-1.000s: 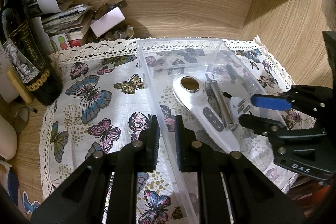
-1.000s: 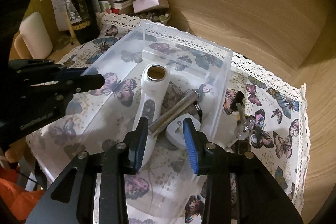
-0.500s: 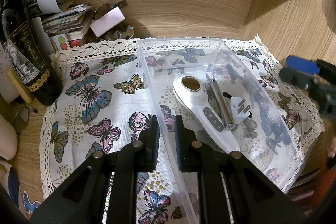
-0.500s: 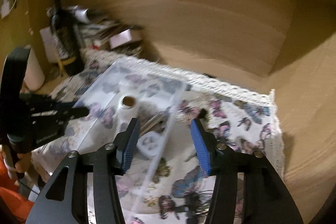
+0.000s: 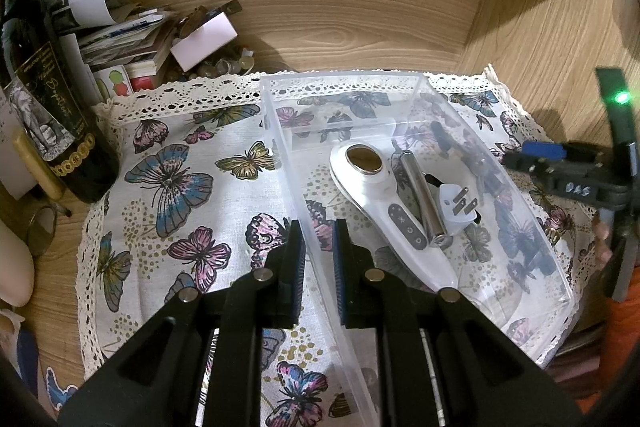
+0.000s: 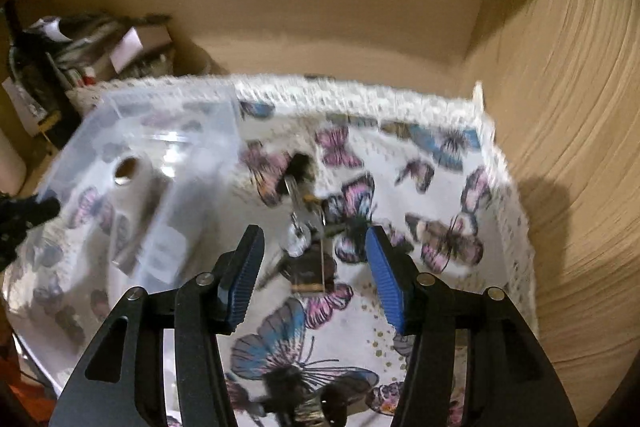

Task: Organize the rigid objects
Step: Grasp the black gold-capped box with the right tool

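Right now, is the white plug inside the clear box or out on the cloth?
Inside. The plug lies on the floor of the clear box, prongs up, beside the metal tube.

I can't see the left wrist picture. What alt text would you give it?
A black two-fingered tool grips the near wall of a clear plastic bin on a butterfly tablecloth. Inside lie a white handheld device, a metal cylinder and a white plug.
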Available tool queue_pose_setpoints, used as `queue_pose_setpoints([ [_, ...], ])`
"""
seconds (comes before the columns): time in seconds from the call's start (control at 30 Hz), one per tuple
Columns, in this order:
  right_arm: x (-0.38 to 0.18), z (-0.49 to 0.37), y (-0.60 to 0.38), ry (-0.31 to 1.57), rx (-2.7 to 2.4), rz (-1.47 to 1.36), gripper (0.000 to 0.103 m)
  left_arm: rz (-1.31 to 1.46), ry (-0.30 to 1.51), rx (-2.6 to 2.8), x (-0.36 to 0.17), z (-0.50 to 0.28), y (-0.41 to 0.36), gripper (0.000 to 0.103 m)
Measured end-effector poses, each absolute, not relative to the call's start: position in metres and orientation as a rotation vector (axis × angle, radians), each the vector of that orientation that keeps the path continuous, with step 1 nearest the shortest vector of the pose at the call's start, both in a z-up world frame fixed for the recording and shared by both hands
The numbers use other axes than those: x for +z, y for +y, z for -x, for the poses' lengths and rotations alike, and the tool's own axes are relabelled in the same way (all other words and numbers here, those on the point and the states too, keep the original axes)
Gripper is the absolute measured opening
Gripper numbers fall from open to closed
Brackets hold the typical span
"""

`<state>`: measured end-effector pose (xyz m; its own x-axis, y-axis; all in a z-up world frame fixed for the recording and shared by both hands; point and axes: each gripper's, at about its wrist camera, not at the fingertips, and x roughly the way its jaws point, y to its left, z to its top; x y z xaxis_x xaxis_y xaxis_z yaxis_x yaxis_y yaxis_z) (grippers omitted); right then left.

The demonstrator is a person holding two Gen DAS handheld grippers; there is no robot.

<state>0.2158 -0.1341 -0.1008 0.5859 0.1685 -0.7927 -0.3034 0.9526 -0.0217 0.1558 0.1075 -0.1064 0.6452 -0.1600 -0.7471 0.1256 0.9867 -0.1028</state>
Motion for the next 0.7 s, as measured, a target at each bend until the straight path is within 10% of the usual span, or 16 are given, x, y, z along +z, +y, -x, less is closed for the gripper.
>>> queue_pose_setpoints([
  [0.4, -0.144, -0.231, -0.135, 1.065, 0.263, 0.212, 0.049, 0.045, 0.855, -0.163, -0.107, -0.157, 0.106, 0.013],
  [0.7, -0.144, -0.245, -0.121, 1.042, 0.285, 0.245, 0.021, 0.047, 0.855, -0.164, -0.107, -0.158, 0.106, 0.013],
])
